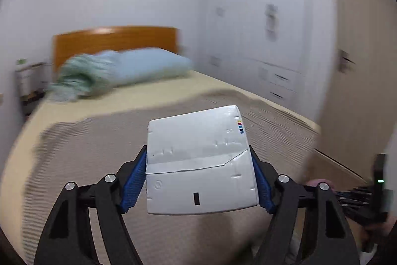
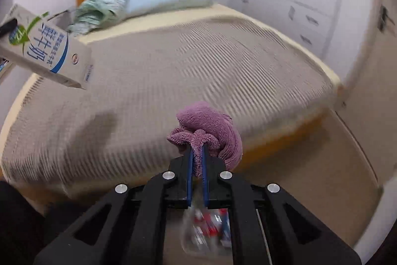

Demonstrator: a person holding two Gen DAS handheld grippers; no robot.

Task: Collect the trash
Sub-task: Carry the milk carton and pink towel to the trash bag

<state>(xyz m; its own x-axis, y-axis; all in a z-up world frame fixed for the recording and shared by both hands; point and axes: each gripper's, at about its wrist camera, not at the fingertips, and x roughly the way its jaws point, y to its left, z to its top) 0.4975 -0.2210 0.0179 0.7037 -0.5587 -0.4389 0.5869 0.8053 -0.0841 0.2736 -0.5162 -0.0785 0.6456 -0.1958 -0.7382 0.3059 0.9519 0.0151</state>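
My left gripper (image 1: 199, 175) is shut on a white milk carton (image 1: 198, 160), its blue pads pressed against the carton's two sides, bottom flaps facing the camera. The same carton (image 2: 47, 46), printed blue and green, shows at the left of the right wrist view above the bed. My right gripper (image 2: 197, 165) is shut on a bunched purple cloth (image 2: 211, 128), which bulges past the fingertips. A crumpled clear plastic bottle (image 2: 206, 227) with a red and blue label lies blurred on the floor below the right gripper.
A bed (image 1: 124, 140) with a grey ribbed cover, a blue pillow (image 1: 148, 66), a green blanket (image 1: 79, 76) and an orange headboard (image 1: 114, 39) fills both views. White wardrobe (image 1: 260, 29) and a beige door (image 1: 359, 66) stand right. The other gripper (image 1: 372, 195) shows at the right edge.
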